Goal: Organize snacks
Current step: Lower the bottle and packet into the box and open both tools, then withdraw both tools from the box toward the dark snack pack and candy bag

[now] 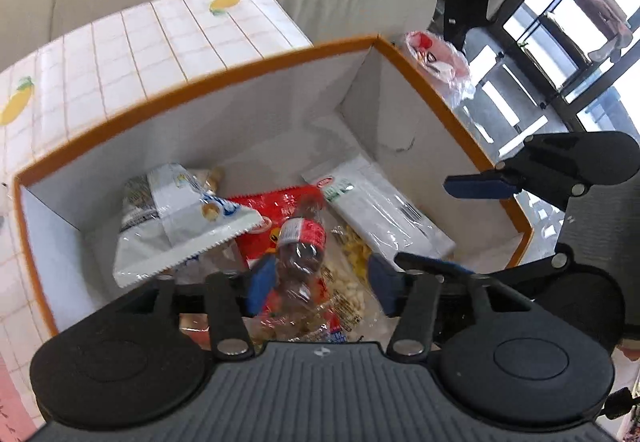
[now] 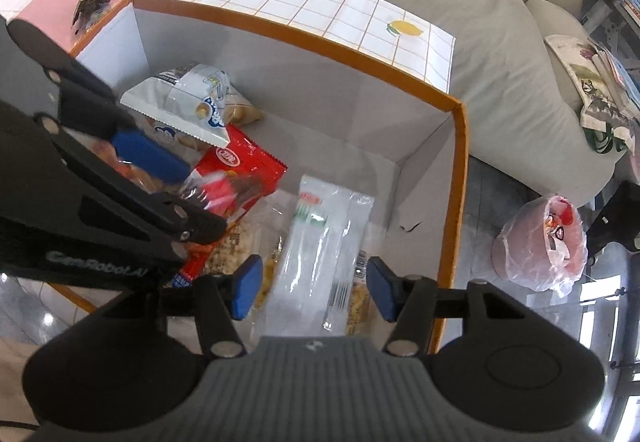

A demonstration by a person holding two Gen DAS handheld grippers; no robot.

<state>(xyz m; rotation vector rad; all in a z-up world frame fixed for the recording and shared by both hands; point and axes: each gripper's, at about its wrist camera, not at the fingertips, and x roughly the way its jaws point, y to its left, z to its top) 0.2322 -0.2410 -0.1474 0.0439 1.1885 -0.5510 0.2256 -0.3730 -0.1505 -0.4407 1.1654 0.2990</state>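
Both tongs hang over the box (image 1: pixel 192 86). The left gripper (image 1: pixel 320 284) is released, pads apart, a bottle (image 1: pixel 300 242) lying loose between them. The right gripper (image 2: pixel 310 288) is also released, straddling a white packet (image 2: pixel 320 254) without touching it.

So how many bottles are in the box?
1. A small clear plastic bottle with a red label lies mid-box on the snack bags; others may hide underneath.
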